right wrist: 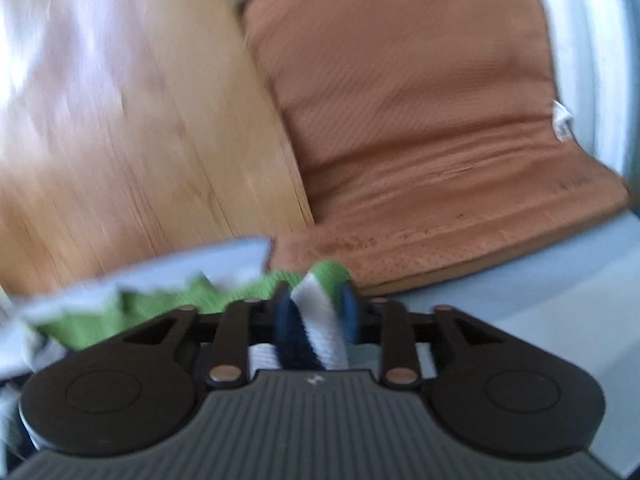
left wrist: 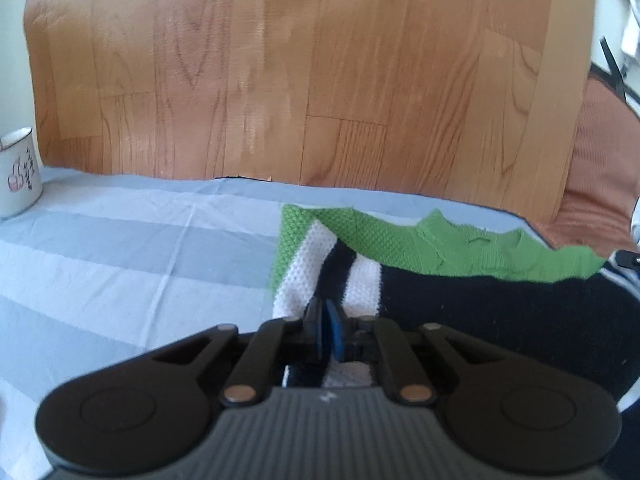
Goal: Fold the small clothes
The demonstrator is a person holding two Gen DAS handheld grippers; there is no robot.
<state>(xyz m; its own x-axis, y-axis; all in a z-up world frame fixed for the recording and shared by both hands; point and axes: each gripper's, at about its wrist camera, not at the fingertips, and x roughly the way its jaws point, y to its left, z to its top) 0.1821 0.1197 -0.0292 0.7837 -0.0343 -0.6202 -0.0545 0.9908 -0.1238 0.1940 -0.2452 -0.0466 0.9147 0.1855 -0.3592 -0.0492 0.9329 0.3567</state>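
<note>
A small knitted garment (left wrist: 440,280) in green, white and navy lies on a blue-and-white striped cloth (left wrist: 120,264). My left gripper (left wrist: 326,312) is shut, its blue pads pinching the white-and-navy striped edge at the garment's left end. In the right wrist view the same garment (right wrist: 312,312) is bunched up between the pads of my right gripper (right wrist: 316,300), which is shut on a thick roll of its striped knit. Green knit (right wrist: 160,304) trails off to the left. The right wrist view is blurred.
A white mug (left wrist: 18,172) with a printed picture stands at the cloth's far left. Beyond the cloth's edge lies wood-grain floor (left wrist: 280,80). A brown cushion (right wrist: 420,120) lies to the right, next to the cloth (right wrist: 540,300).
</note>
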